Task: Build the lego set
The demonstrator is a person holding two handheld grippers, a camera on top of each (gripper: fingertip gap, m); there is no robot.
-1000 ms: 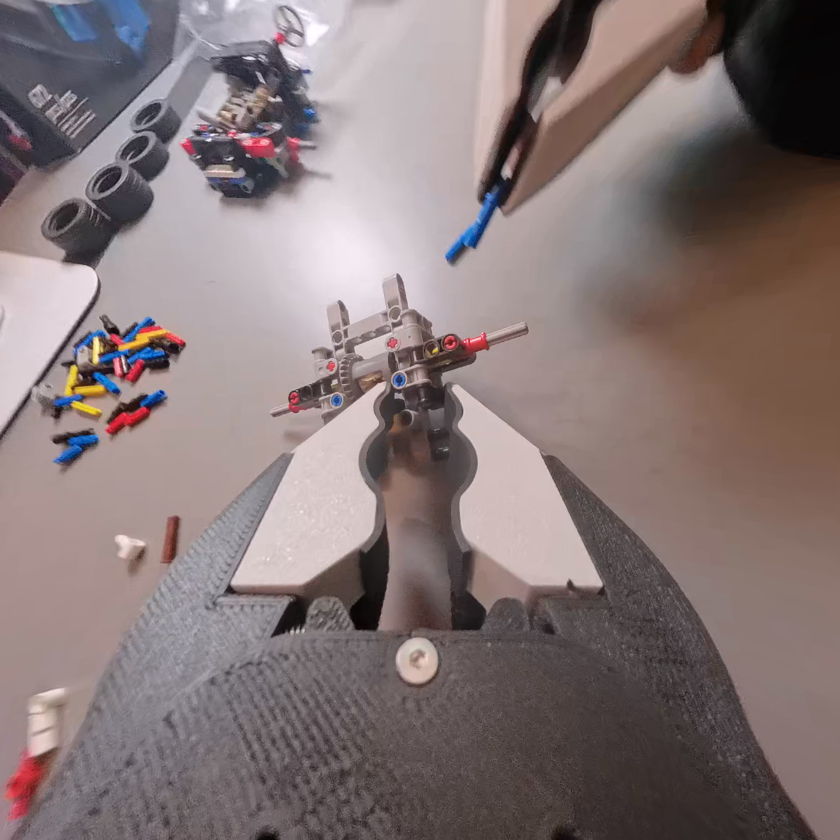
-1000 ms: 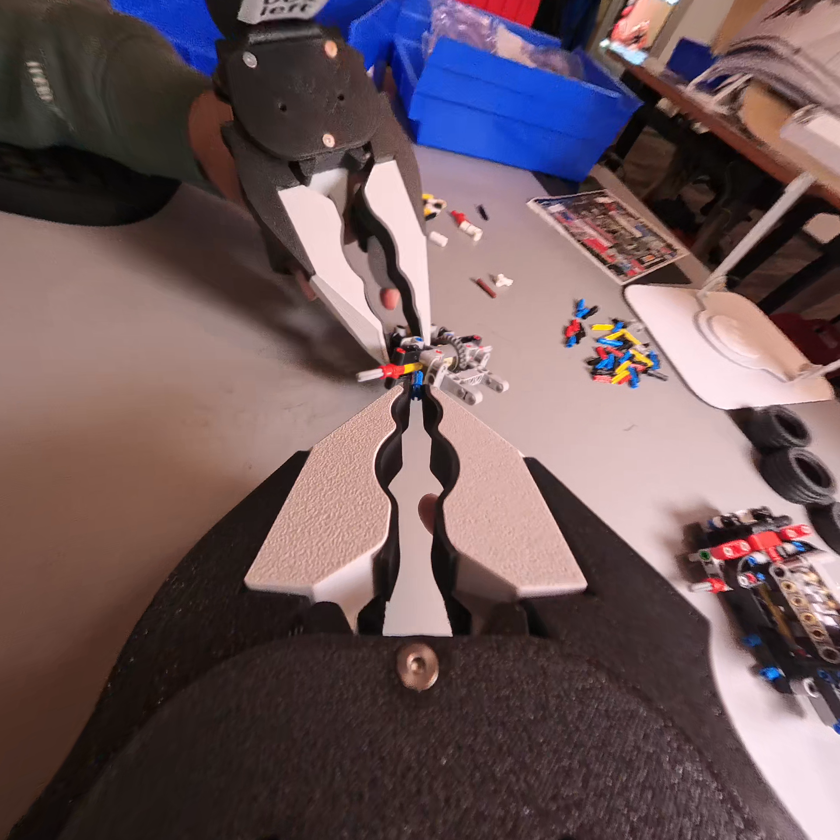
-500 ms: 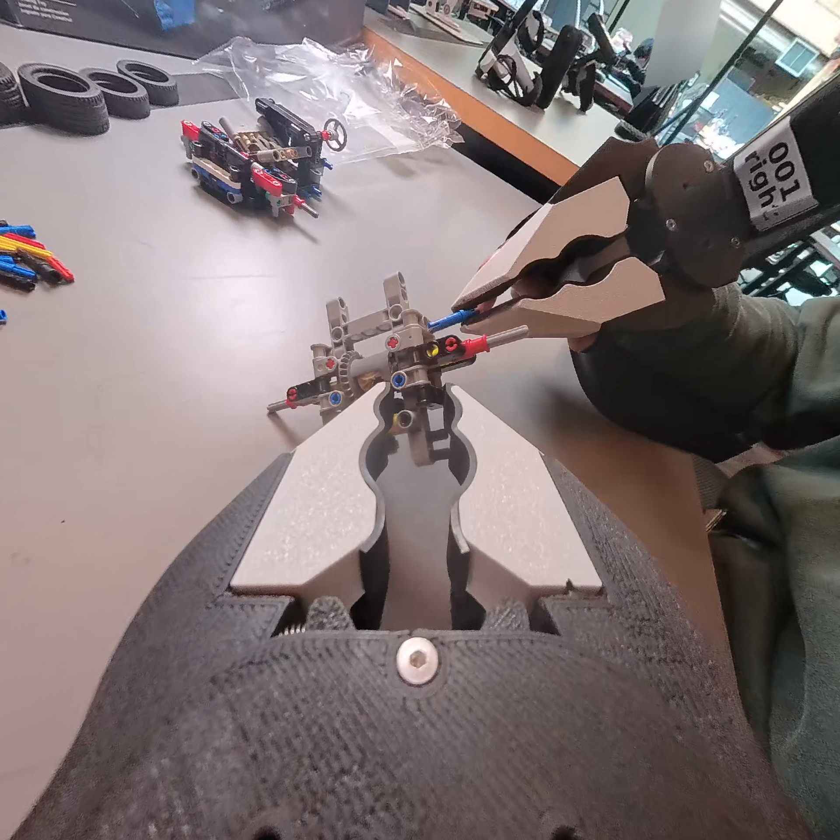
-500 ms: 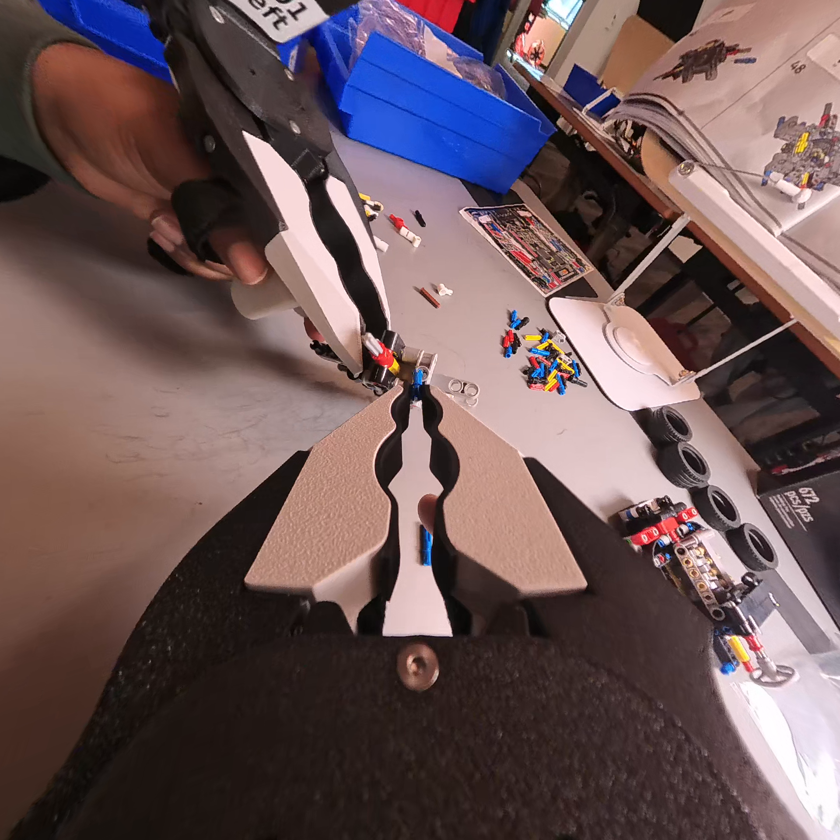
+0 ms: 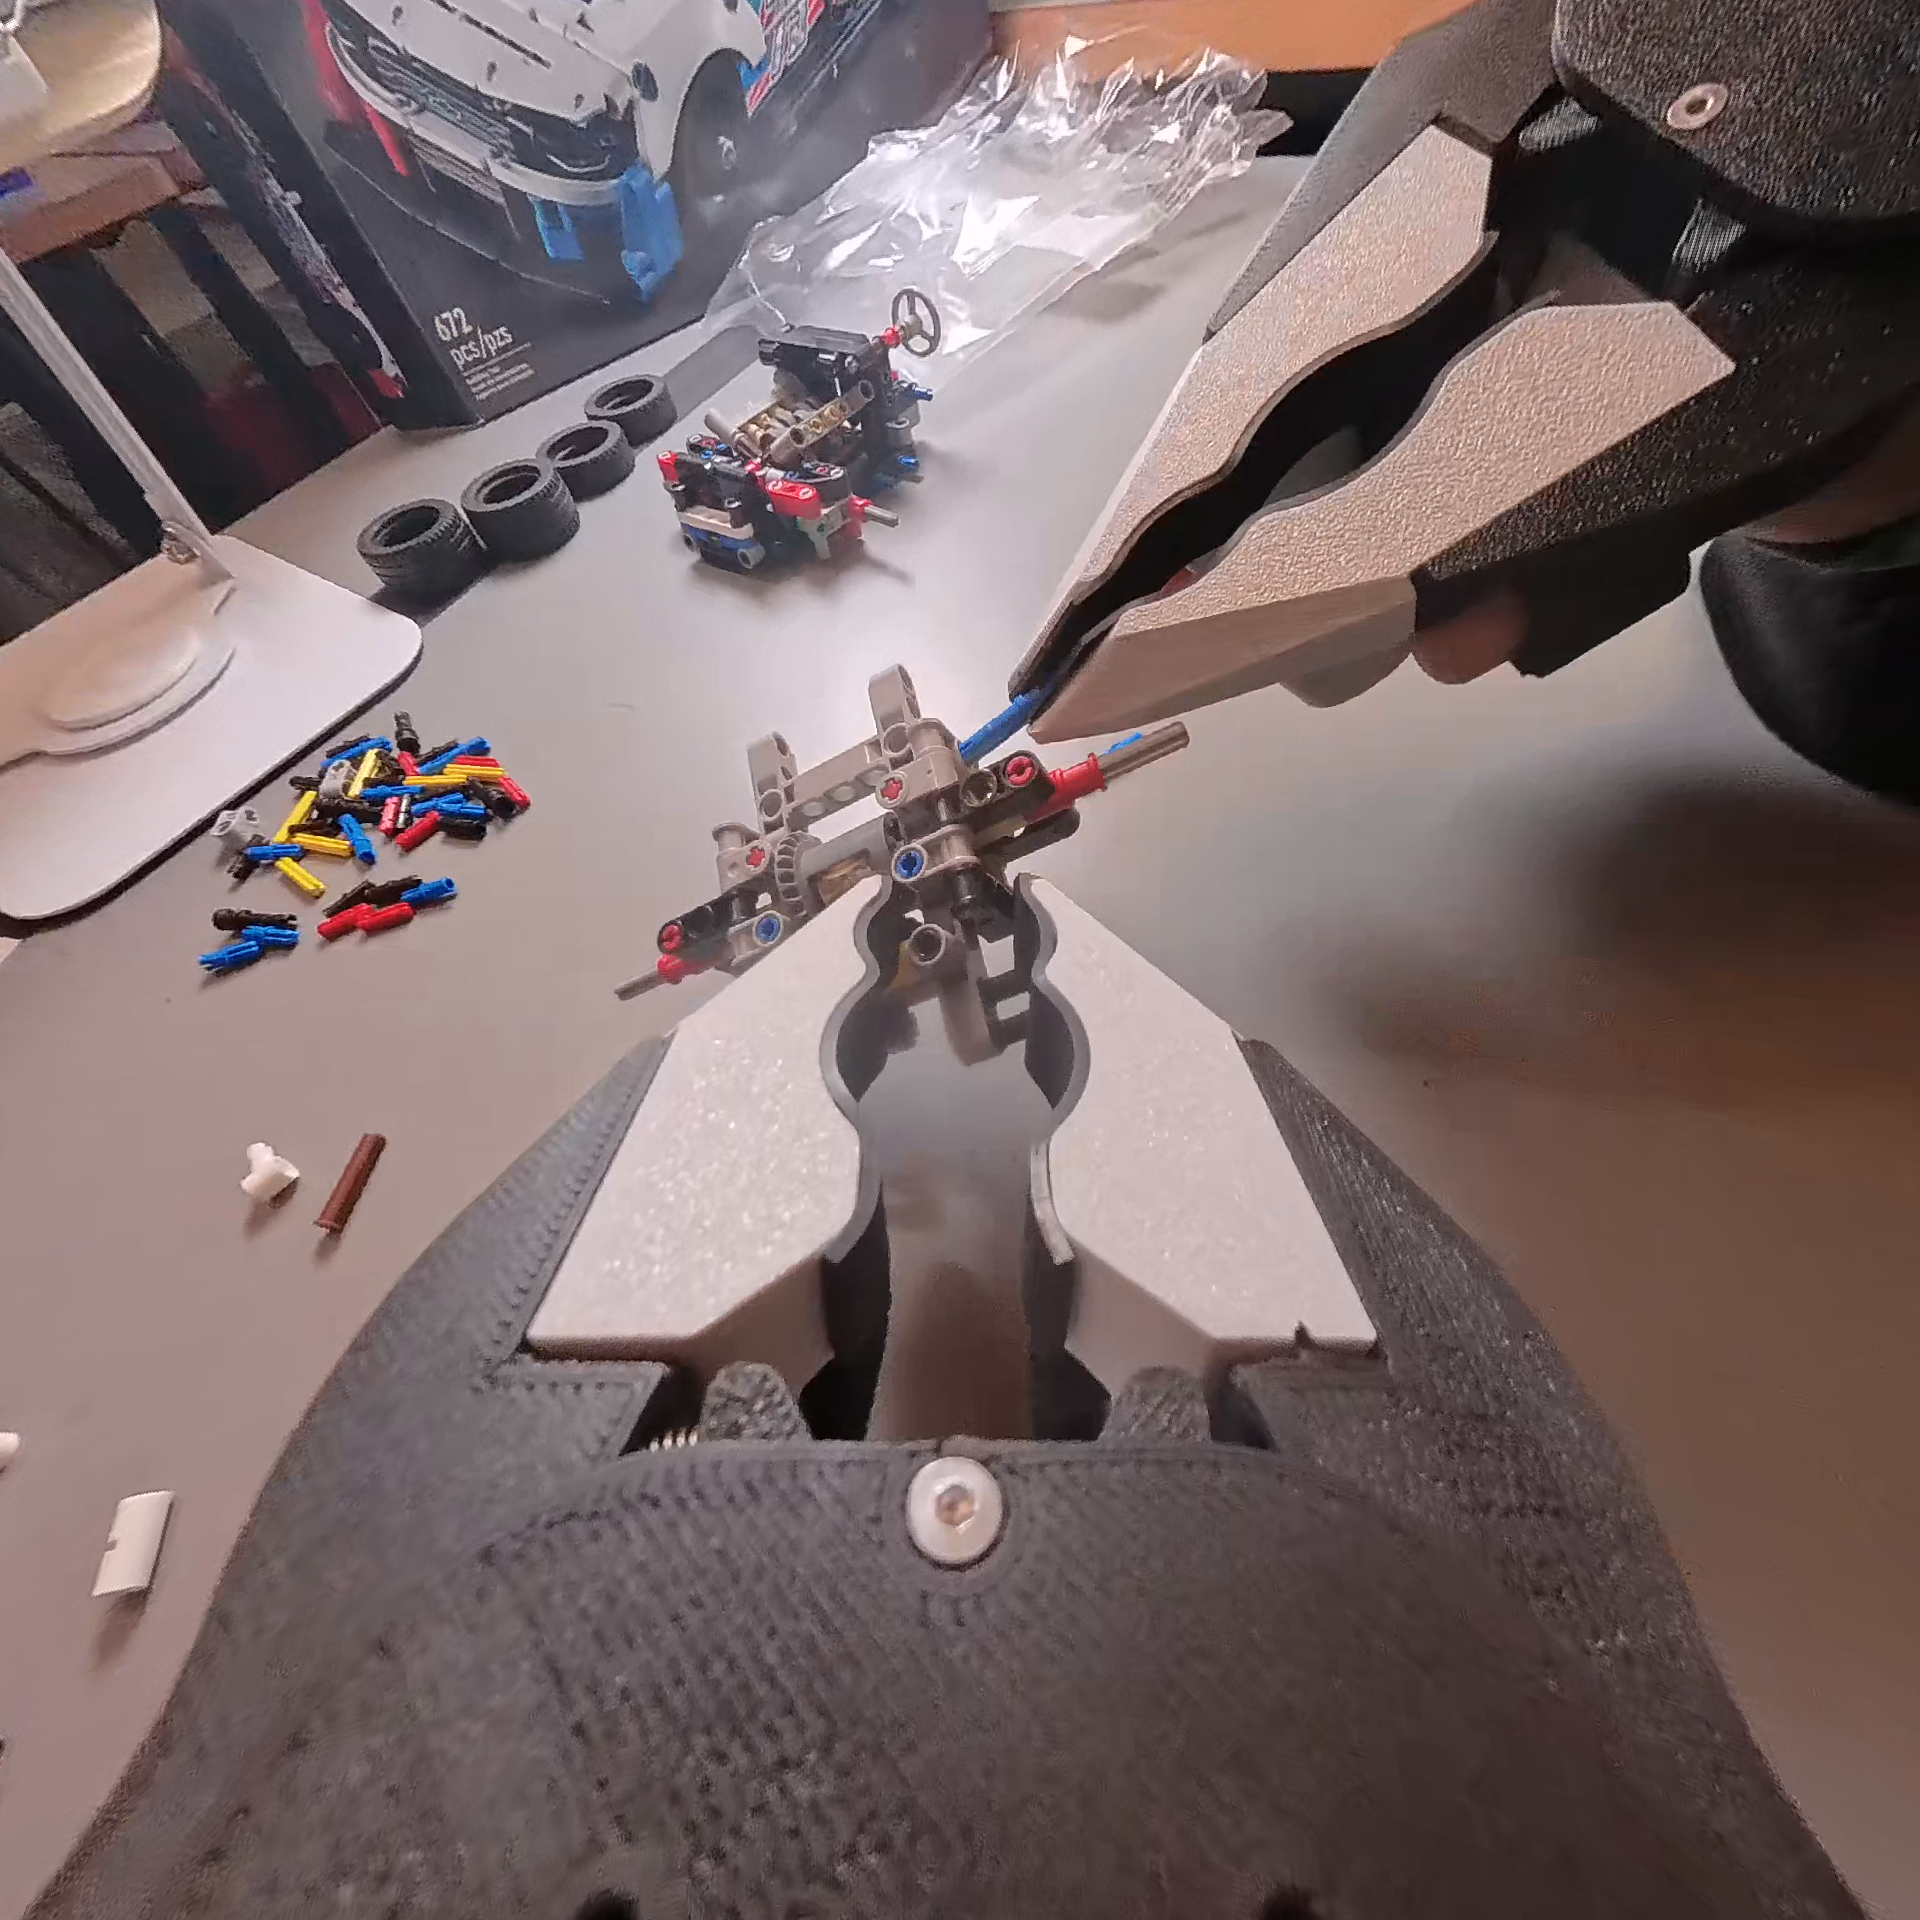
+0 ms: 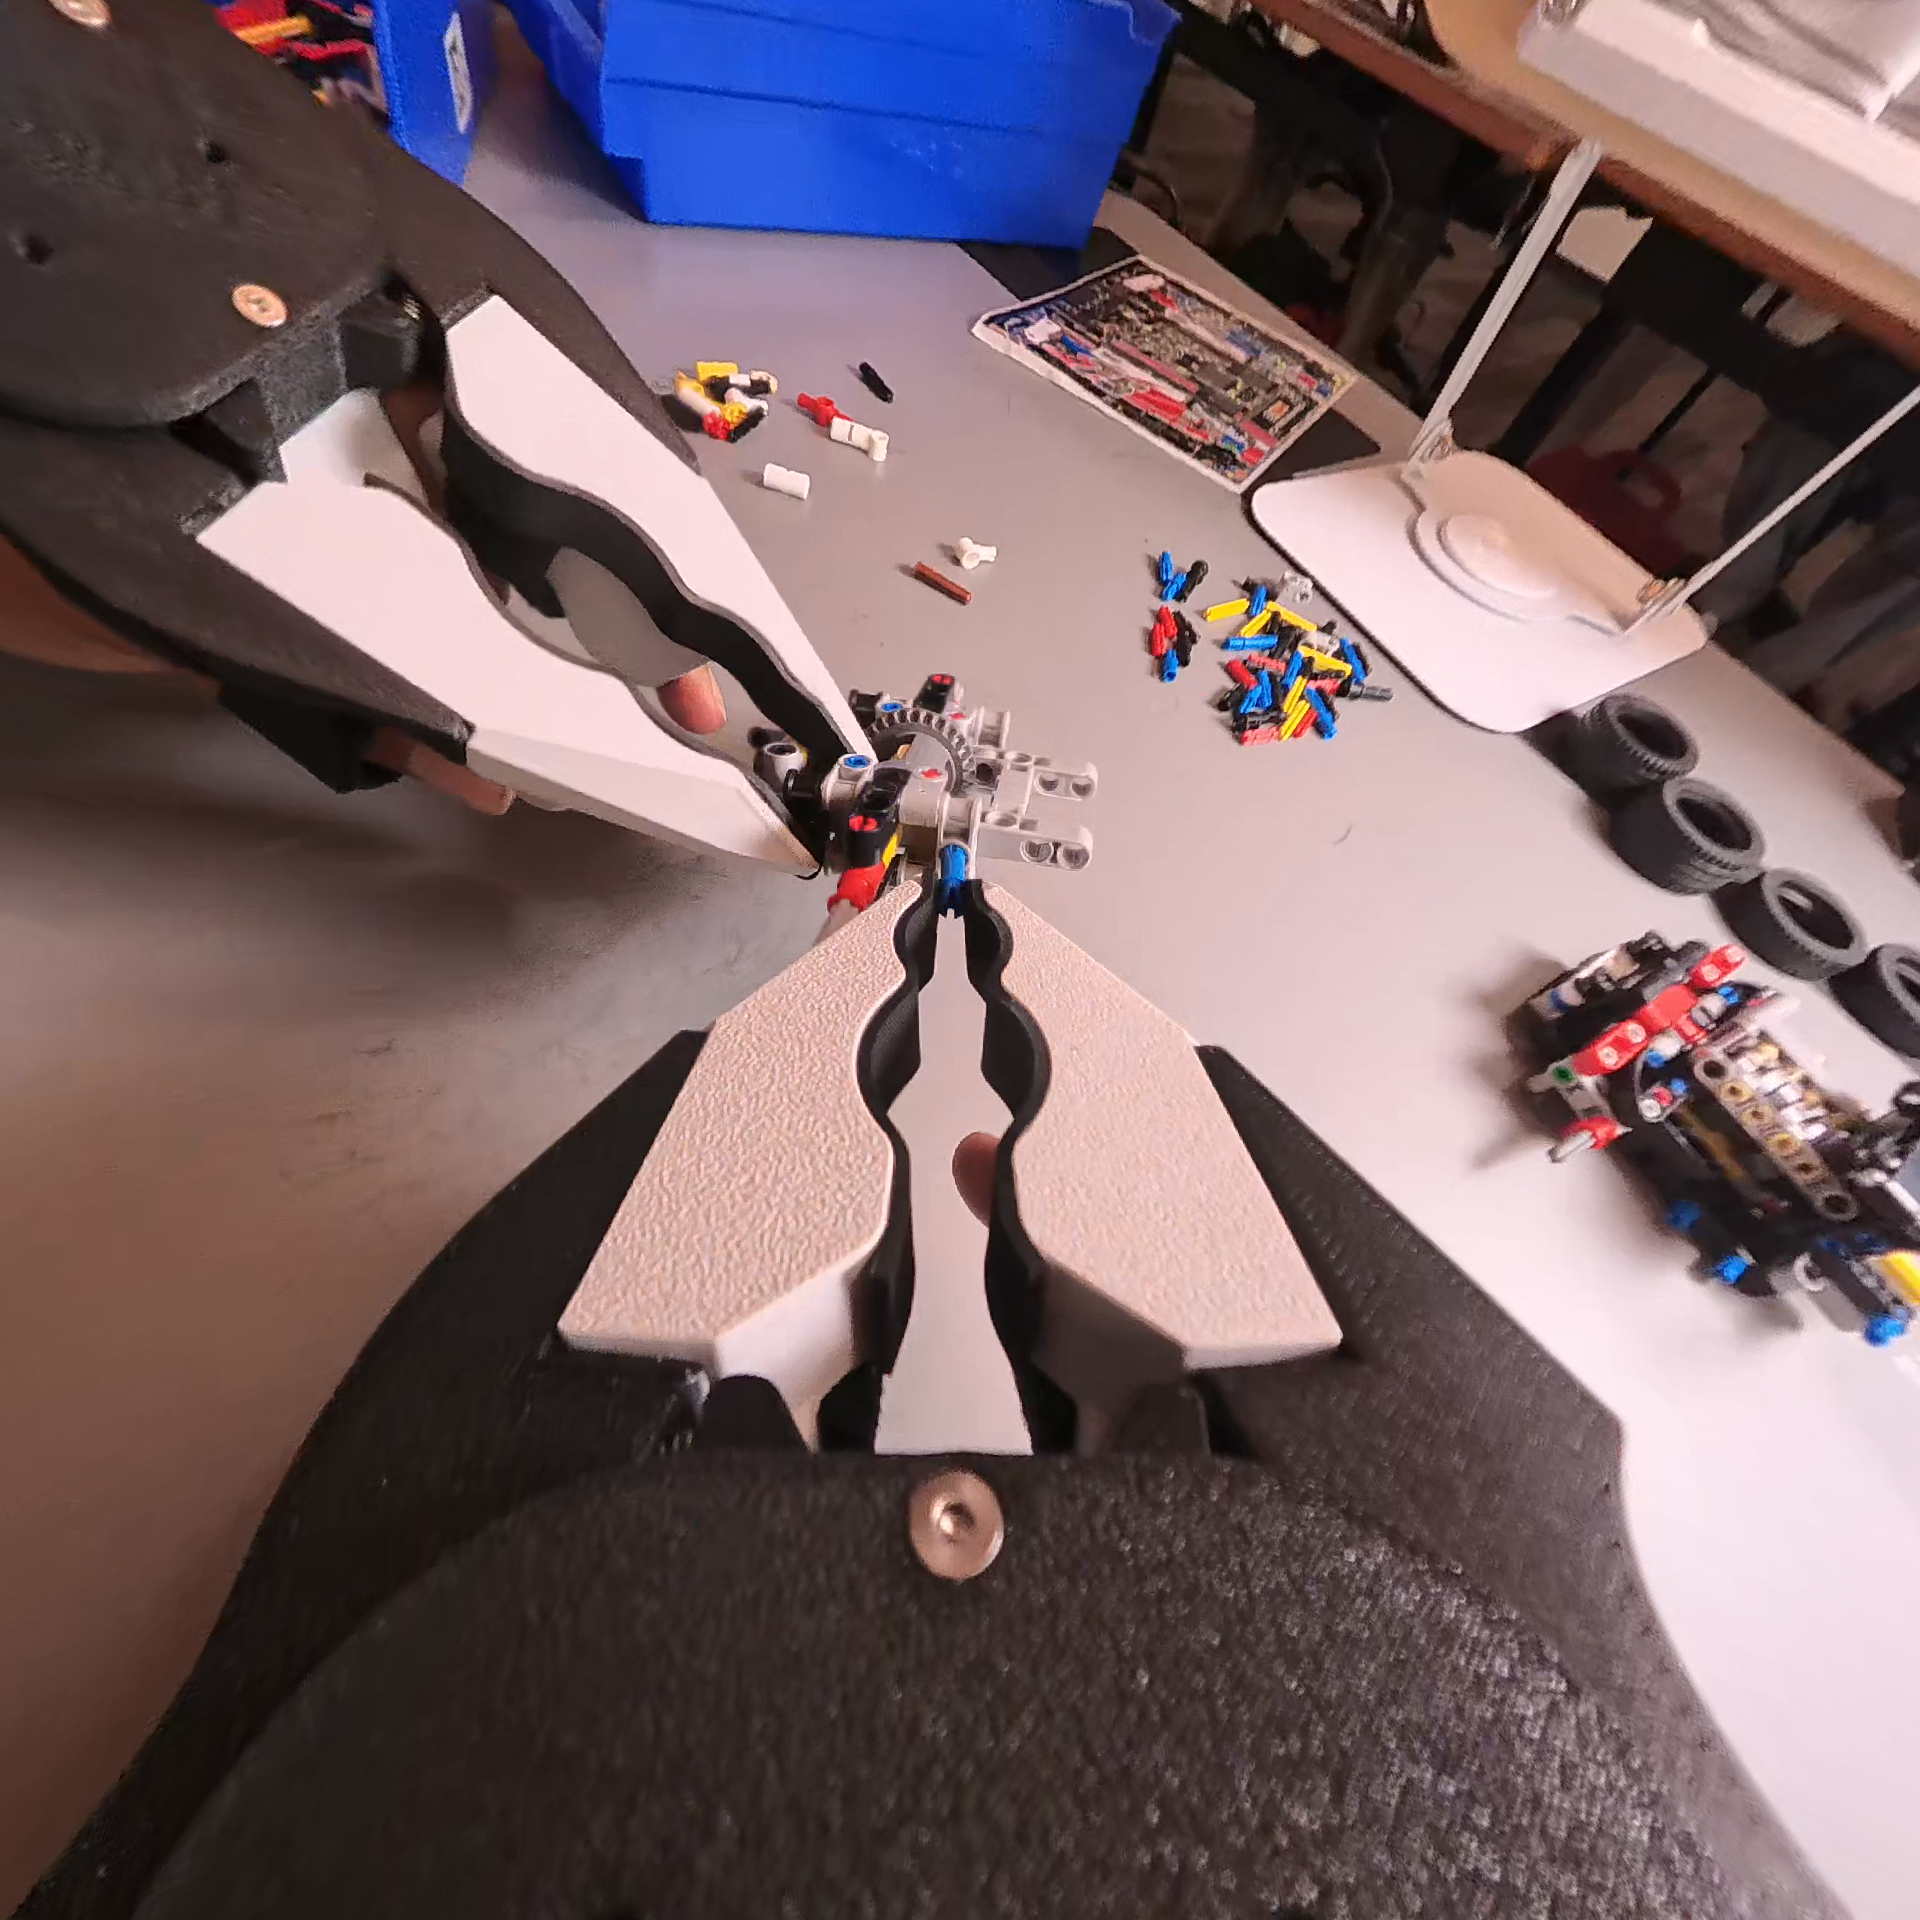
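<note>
My left gripper [image 5: 951,914] is shut on a small grey brick assembly [image 5: 883,821] with a gear, red and blue pins and a grey axle, and holds it above the table. It also shows in the right wrist view [image 6: 821,810], gripping the same assembly [image 6: 966,790]. My right gripper [image 6: 948,894] is shut on a blue pin [image 6: 948,868], whose far end sits in a hole of the assembly. In the left wrist view the right gripper [image 5: 1039,707] comes in from the upper right with the blue pin [image 5: 1003,722] at its tips.
A pile of coloured pins [image 5: 384,800] lies left, with several black tyres [image 5: 509,499], a partly built car chassis [image 5: 800,468], a white stand base [image 5: 156,686] and a set box [image 5: 499,187]. Blue bins [image 6: 862,114] and a sticker sheet [image 6: 1164,364] lie beyond.
My right gripper brought the blue pin from above down to the assembly and its tip has entered a hole. Both grippers swung, so the background shifted; the left grasp held.
</note>
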